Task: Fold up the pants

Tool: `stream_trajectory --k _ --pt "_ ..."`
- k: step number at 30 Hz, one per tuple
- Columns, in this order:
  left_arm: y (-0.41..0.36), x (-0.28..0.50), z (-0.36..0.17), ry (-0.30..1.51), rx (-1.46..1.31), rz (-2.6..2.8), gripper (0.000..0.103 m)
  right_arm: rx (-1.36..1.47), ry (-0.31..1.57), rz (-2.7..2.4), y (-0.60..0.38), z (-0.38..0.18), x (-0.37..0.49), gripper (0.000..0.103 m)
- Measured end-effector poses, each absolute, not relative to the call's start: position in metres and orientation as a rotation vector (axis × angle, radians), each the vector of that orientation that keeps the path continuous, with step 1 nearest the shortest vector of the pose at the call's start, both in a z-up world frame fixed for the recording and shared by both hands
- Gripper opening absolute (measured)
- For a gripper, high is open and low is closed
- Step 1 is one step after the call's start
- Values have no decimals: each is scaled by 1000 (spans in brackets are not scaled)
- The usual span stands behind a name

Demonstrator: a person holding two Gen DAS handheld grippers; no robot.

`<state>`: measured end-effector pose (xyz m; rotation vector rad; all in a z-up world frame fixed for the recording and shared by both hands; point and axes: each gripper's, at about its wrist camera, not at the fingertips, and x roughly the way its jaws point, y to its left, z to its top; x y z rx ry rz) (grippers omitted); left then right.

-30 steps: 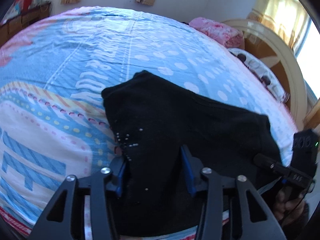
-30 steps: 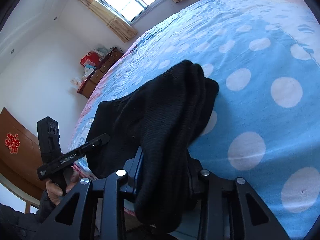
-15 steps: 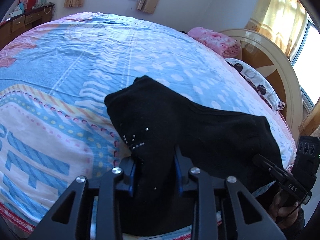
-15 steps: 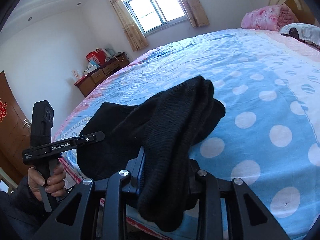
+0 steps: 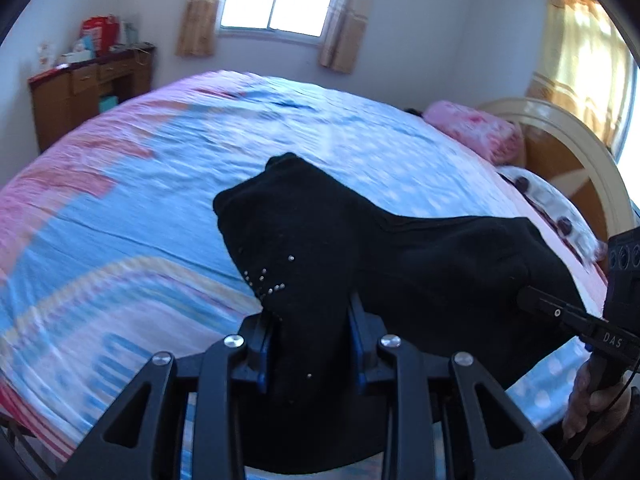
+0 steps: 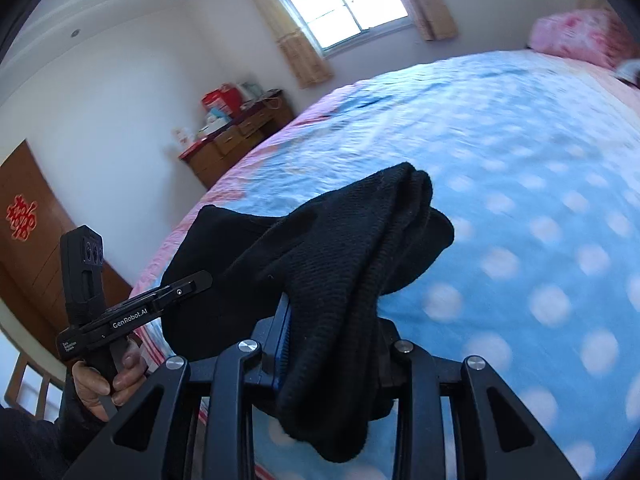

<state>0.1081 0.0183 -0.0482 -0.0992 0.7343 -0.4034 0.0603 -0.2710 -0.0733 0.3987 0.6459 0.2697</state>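
From my left wrist, my left gripper (image 5: 312, 344) pinches a bunched corner of the black pants (image 5: 360, 248), which drape away over the bed (image 5: 120, 200). That thick wad could slide out if I pull hard.

From my right wrist, my right gripper (image 6: 332, 356) clamps another bunch of pants (image 6: 340, 248); uneven lifting between both hands could twist the fold.

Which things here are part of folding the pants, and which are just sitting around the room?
Part of the job:
- black pants, bunched
- left gripper, clamped on them
- right gripper, also clamped on them
- bed, underneath

Just lying about:
- pink pillow
- wooden dresser with red boxes
- curtains
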Motion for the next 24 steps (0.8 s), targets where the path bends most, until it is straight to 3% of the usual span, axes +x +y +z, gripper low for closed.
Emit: stream_trajectory --k 11,24 --pt "139 194 -32 665 -137 -67 31 285 668 456 -147 -51 240 31" --pt "194 265 -90 771 -178 61 34 233 753 477 -64 -111 359 31"
